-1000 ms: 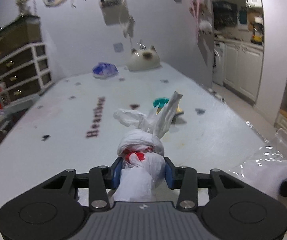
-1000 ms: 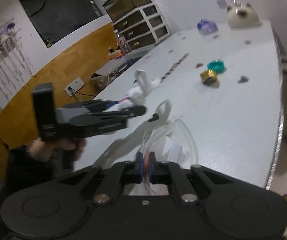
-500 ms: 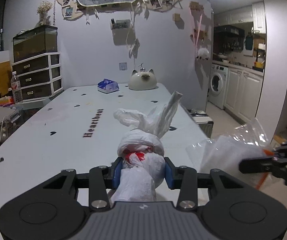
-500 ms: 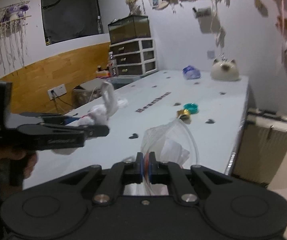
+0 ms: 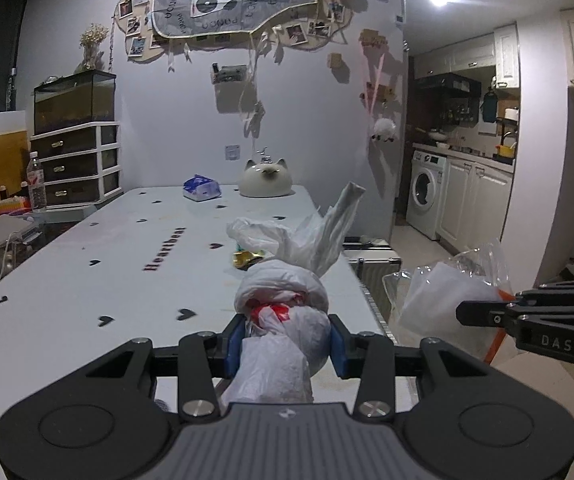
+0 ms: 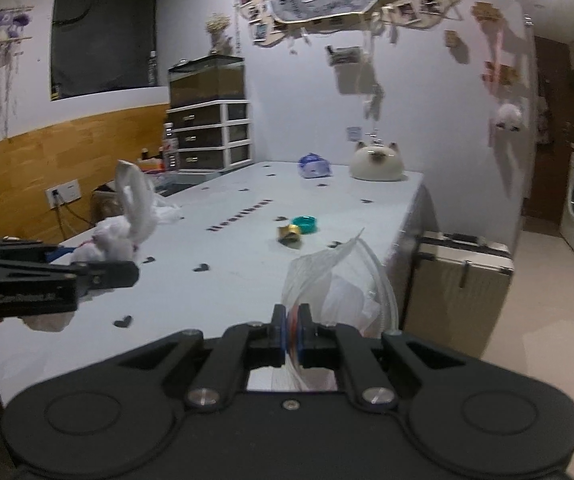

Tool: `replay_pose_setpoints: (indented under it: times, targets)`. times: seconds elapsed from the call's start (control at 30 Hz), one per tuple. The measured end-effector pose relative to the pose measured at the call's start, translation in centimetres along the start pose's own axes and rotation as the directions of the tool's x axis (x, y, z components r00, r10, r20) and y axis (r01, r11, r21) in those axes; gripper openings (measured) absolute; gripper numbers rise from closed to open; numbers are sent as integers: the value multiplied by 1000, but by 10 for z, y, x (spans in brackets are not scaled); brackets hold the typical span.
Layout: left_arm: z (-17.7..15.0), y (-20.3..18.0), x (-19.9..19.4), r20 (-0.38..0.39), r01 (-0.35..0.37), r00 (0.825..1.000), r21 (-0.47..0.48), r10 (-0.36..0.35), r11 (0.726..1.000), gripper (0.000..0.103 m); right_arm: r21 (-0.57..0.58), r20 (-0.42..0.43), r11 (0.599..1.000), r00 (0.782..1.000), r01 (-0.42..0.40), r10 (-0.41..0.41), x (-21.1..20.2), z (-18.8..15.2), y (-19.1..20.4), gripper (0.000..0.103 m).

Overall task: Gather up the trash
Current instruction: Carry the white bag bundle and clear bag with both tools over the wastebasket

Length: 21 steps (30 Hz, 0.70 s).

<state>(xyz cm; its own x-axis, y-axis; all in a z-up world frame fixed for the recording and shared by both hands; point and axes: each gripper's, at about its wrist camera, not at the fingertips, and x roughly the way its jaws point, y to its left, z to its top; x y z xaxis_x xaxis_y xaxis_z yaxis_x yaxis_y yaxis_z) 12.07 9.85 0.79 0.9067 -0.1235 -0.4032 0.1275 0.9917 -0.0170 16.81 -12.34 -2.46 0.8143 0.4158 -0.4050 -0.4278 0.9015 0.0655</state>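
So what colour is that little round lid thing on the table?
Teal green. The lid shows best in the right wrist view, beside a crumpled gold wrapper.

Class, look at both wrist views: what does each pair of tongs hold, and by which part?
Left tongs: the knotted white bag, clamped around its body below the knot. Right tongs: the clear plastic bag, pinched at its thin edge.

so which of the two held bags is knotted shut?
The white bag in the left tool: tied at its neck. The clear bag in the right tool gapes open.
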Motion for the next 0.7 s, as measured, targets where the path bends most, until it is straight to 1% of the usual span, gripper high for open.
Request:
replay_pose_setpoints:
  times: [0.2, 0.43, 0.53, 0.7]
  targets:
    - [-8, -37, -1, 16, 45, 999, 3, -45, 999, 43, 19, 13, 997, 997, 73, -73, -27, -17, -30, 6]
    - [-20, -92, 17, -2, 141, 990, 8, -141, 990, 43, 41, -7, 987, 987, 158, -158, -51, -40, -68, 6]
    - [-28, -117, 28, -21, 186, 982, 10, -186, 983, 43, 47, -23, 982, 983, 185, -184, -56, -51, -82, 6]
    - [-43, -154, 49, -73, 223, 973, 19, -221, 975, 43, 73, -63, 972, 974, 221, -217, -62, -78, -110, 6]
